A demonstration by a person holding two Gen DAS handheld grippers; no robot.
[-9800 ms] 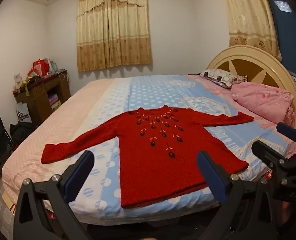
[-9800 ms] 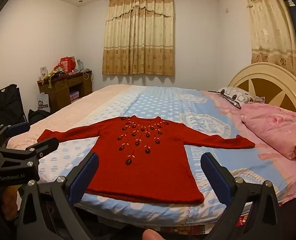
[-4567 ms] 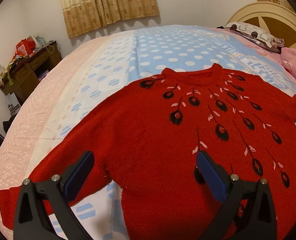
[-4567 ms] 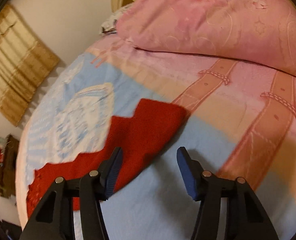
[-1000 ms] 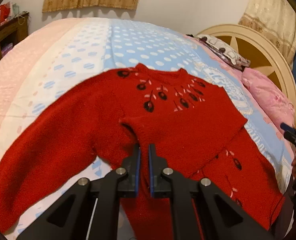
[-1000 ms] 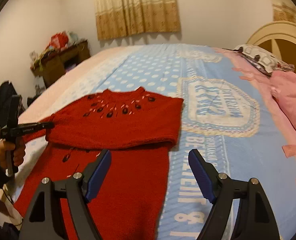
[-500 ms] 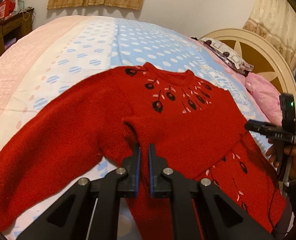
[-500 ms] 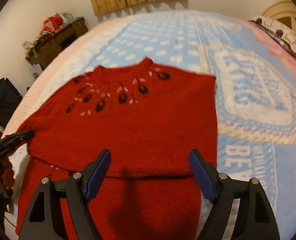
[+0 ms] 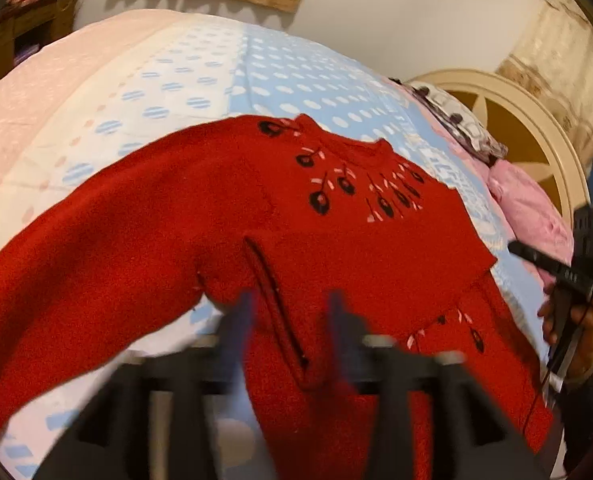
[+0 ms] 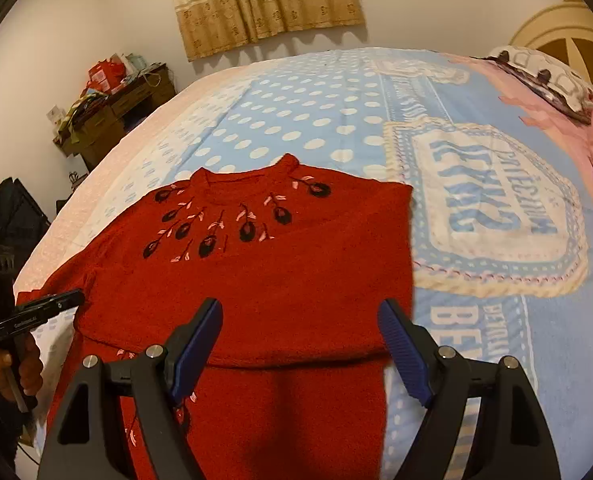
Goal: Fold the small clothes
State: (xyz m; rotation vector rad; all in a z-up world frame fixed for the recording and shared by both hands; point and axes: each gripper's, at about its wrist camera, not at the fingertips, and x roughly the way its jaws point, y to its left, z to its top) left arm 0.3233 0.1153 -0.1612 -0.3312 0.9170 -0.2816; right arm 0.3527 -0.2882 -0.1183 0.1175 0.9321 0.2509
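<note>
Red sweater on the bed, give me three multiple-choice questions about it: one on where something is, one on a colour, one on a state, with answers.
1. Where does the folded-over sleeve lie?
A. across the sweater's chest
B. on the pillow
C. off the bed's edge

2. What colour are the right gripper's finger pads?
A. green
B. blue
C. white

3. How does the right gripper stand?
A. shut on the hem
B. shut on the collar
C. open above the sweater

Answers:
1 A: the sleeve crosses the red sweater below its embroidery.
2 B: the pads on the right gripper show blue.
3 C: its jaws stand wide apart with nothing between them.
</note>
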